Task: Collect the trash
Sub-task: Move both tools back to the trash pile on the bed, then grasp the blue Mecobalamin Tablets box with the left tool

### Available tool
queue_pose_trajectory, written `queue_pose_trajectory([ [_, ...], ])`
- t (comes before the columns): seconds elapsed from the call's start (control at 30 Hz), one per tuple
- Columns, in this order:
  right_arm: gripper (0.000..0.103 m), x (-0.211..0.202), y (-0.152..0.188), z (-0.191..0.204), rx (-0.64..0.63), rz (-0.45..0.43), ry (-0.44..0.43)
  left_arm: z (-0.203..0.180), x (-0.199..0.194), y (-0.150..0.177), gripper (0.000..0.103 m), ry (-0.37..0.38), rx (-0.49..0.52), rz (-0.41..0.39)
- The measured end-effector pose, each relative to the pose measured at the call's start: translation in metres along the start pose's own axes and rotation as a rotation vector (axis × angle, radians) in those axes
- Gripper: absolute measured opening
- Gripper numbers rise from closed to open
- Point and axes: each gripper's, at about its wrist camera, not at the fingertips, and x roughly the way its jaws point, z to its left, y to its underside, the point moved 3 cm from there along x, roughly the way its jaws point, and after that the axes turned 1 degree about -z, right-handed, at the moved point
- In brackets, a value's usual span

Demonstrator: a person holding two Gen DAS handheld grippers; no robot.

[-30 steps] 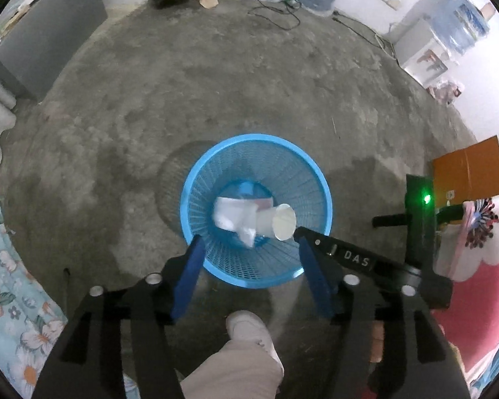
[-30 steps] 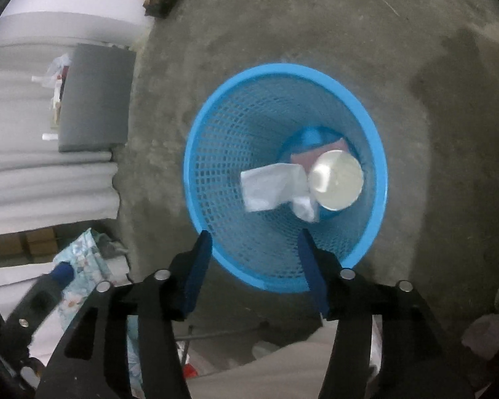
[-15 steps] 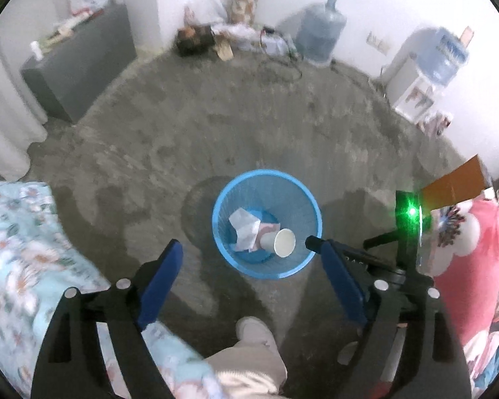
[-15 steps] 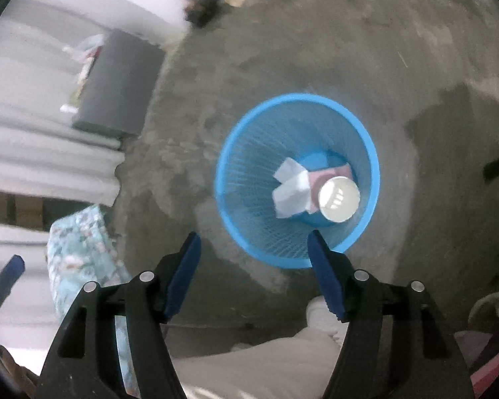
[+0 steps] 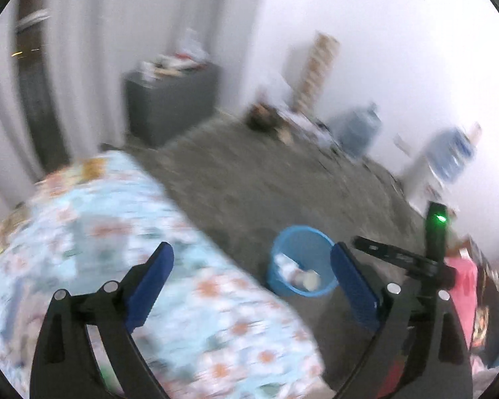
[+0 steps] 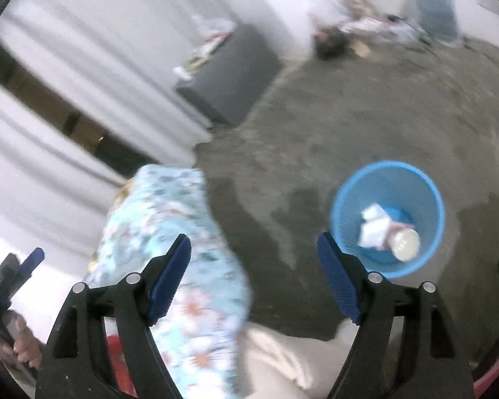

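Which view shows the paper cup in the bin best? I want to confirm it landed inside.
The right wrist view: it looks down into the blue bin, showing the cup. The left wrist view shows it smaller, blurred.

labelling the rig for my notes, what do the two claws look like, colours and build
Both match: the left claw and right claw have black plastic arms with cut-out slots, round silver pivot bolts, and blue ribbed pads on the fingertips. No cables visible.
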Motion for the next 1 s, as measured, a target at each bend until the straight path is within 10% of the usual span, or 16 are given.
queue_pose_trajectory([
  [0.33, 0.075, 0.028, 0.027, 0.116, -0.197, 0.144, -0.174, 0.196, -0.113, 0.056, 0.097, -0.239, -0.367, -0.150],
  [0.67, 0.075, 0.068, 0.103, 0.249, -0.328, 0.409, -0.390, 0.315, -0.066, 0.118, 0.097, -0.117, -0.634, 0.065],
  [1.0, 0.075, 0.103, 0.146, 0.296, -0.308, 0.557, -0.450, 0.365, -0.003, 0.133, 0.097, 0.065, -0.778, 0.241],
])
